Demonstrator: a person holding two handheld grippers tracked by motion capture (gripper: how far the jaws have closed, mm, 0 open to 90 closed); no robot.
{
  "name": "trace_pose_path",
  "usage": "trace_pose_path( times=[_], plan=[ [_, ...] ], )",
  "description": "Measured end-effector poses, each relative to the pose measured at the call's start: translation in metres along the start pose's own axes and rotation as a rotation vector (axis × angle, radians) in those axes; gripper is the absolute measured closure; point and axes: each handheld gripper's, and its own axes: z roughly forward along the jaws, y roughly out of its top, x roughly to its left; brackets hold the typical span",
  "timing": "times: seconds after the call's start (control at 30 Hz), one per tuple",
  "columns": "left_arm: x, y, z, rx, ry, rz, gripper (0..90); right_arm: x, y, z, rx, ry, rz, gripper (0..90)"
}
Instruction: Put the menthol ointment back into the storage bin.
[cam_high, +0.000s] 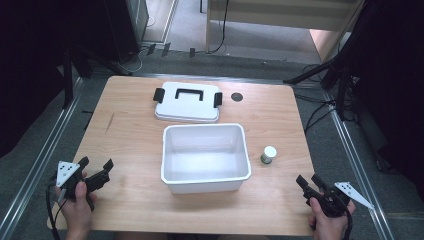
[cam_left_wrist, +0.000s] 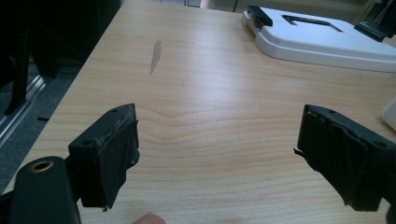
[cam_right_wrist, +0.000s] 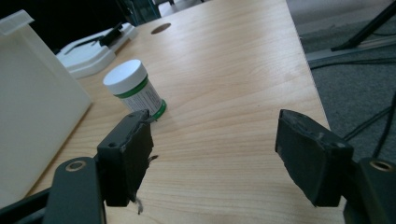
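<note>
Right gripper jaws wide near jar, left gripper jaws wide, empty

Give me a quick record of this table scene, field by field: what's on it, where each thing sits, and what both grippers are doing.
table: light wood
bin: white, open, empty, mid-table
lid: white with black handle and clips, flat behind the bin
jar: small, white cap, green-banded label, upright right of the bin
left gripper: near left edge, jaws open, nothing between them
right gripper: near right edge, jaws open, pointed toward the jar, not touching it
</note>
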Motion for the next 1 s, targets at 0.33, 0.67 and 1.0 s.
trace_pose_path(
  times=[0.33,0.67,1.0],
  plan=[
    [-0.001,0.0,0.001,0.013,0.0,0.018,13.5,0.015,0.023,0.01,0.193,-0.016,-0.104,30.2],
    [-0.005,0.001,0.003,0.027,0.006,0.047,13.6,0.065,0.073,0.026,0.552,-0.045,-0.333,29.8],
    [-0.006,0.001,0.003,0.029,0.013,0.059,13.5,0.096,0.114,0.059,0.781,-0.048,-0.402,28.3]
  ],
)
